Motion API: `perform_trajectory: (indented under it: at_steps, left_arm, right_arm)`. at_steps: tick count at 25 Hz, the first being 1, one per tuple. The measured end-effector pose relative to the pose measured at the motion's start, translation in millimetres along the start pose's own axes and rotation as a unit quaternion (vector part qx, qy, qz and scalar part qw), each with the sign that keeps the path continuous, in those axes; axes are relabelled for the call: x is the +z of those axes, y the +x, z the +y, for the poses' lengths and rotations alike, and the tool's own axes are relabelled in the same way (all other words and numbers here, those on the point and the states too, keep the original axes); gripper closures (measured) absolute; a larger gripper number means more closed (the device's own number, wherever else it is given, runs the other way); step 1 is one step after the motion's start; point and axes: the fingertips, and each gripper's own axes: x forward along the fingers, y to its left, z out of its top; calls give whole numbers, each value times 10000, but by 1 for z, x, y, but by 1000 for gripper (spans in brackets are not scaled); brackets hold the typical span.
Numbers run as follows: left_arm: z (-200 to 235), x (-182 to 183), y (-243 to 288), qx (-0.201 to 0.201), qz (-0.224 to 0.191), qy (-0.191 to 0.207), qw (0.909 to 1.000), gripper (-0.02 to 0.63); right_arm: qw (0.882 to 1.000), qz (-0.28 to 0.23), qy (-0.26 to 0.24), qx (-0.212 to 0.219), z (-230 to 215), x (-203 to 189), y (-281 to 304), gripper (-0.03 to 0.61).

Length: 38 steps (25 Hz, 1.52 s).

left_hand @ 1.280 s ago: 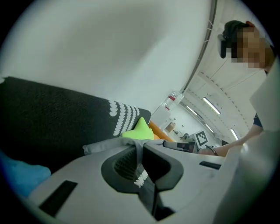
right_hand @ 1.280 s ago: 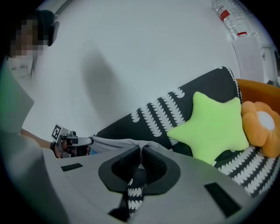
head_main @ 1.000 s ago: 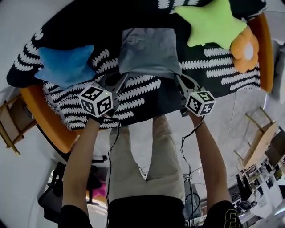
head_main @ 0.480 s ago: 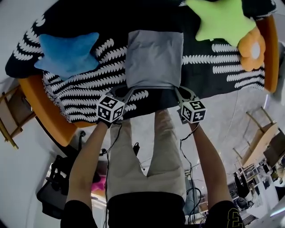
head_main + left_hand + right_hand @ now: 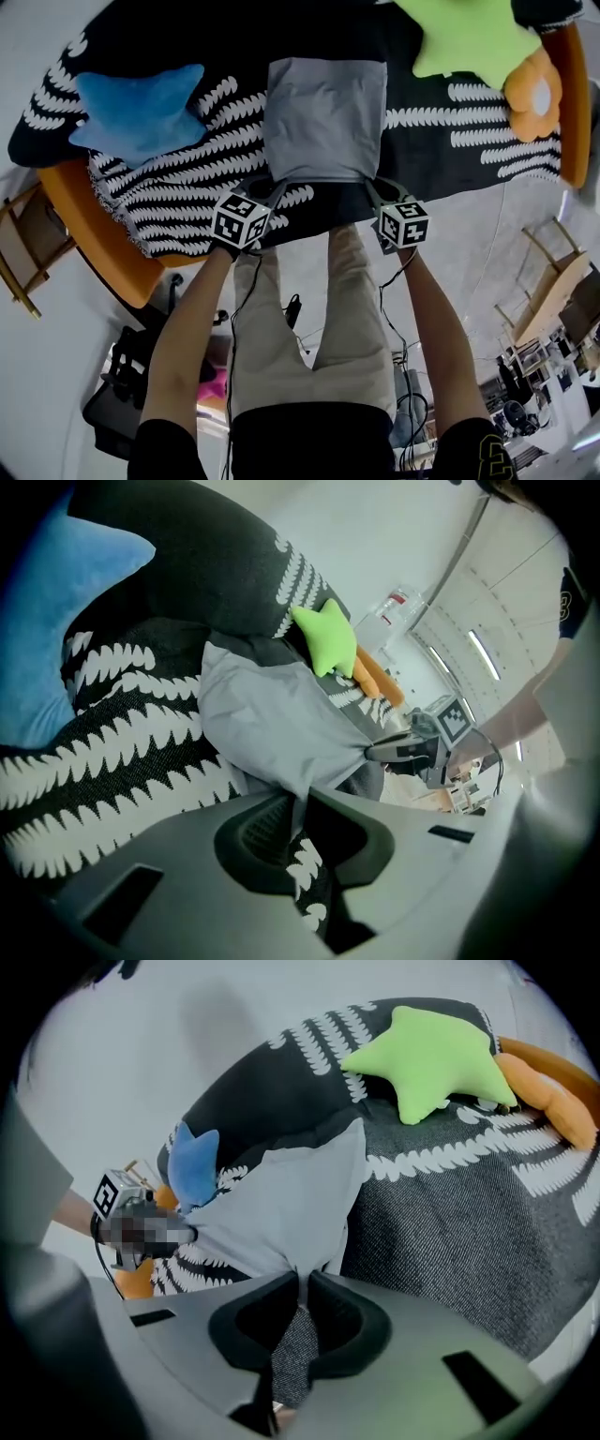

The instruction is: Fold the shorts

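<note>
Now an orange sofa [image 5: 94,234] is carrying a black-and-white throw [image 5: 169,187] across its seat. Grey shorts [image 5: 325,117] are lying flat in the middle of the throw, already doubled into a rectangle, with the near edge lifting slightly off the throw. A green star cushion [image 5: 469,37] is sitting far right, touching an orange cushion [image 5: 539,94]. A blue star cushion [image 5: 141,108] is resting to the left. The left gripper [image 5: 298,803] is pinching the shorts' near left corner, jaws together on the cloth. The right gripper [image 5: 302,1279] is clamping the near right corner; its jaws have just been opening a touch, the cloth between them.
</note>
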Motion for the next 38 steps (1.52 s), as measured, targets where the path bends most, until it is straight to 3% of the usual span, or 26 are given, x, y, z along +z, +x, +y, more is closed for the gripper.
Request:
perform_trajectory:
  at_steps: [3, 6, 12, 16, 19, 22, 26, 30, 38]
  left_arm:
    - [11, -2, -20, 39, 93, -23, 9999, 578]
    - [22, -29, -45, 40, 149, -16, 9999, 557]
    - [7, -18, -16, -143, 495, -48, 9987, 416]
    - [0, -29, -25, -530, 823, -131, 9951, 322]
    - [-5, -29, -55, -812, 1107, 65, 9905, 307]
    - [11, -26, -66, -756, 1369, 166, 9876, 296]
    - [50, 35, -59, -474, 712, -509, 9950, 296]
    - [63, 94, -36, -444, 329, -889, 9945, 295]
    - [74, 122, 6, -478, 857, -871, 9914, 295]
  right_arm:
    - [9999, 172, -12, -3, 18, 0, 3, 525]
    - [9995, 318, -43, -47, 44, -21, 11, 525]
    - [9982, 597, 63, -71, 7, -17, 0, 465]
    - [9967, 804, 97, 11, 10, -31, -3, 410]
    - [9977, 648, 215, -5, 18, -21, -21, 403]
    - [9986, 246, 458, 3, 1, 9, -33, 403]
    - [9964, -245, 790, 176, -33, 71, -25, 411]
    - [9976, -223, 591, 285, -42, 122, -4, 393]
    - [9962, 648, 261, 520, -16, 143, 47, 391]
